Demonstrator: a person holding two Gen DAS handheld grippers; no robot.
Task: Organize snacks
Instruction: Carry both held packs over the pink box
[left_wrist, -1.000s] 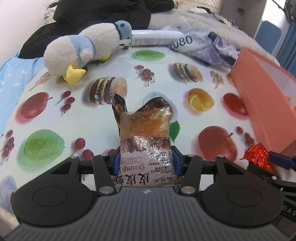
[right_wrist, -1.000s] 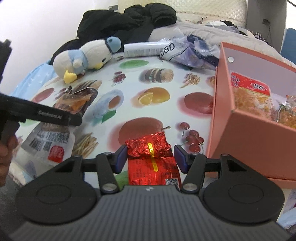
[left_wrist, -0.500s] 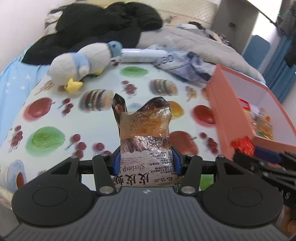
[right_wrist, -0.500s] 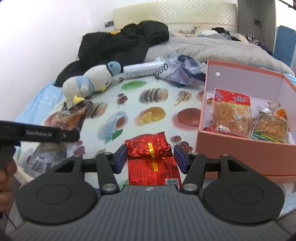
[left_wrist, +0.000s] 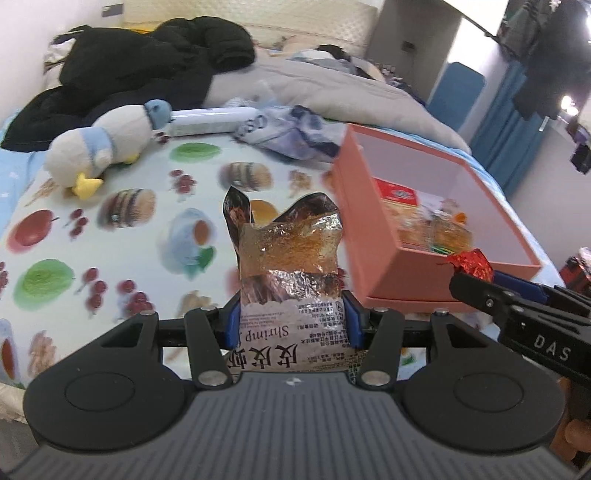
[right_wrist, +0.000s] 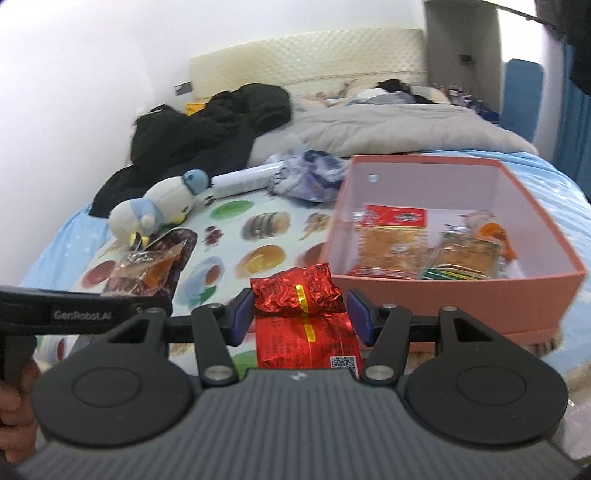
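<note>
Snacks are both held: left gripper (left_wrist: 290, 321) fingers clamp the shrimp packet (left_wrist: 291, 273), right gripper (right_wrist: 300, 314) fingers clamp the red packet (right_wrist: 303, 314); carry each above the pink box (right_wrist: 458, 291) rim, then release low inside

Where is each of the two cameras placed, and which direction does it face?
Left wrist: on the left tool, facing forward and down over its clear shrimp snack bag toward the pink cardboard box; the right tool shows.
Right wrist: on the right tool, facing over its red foil packet into that box; a hand shows.
Shared: box, white-and-blue plush penguin, fruit-print cloth.
</note>
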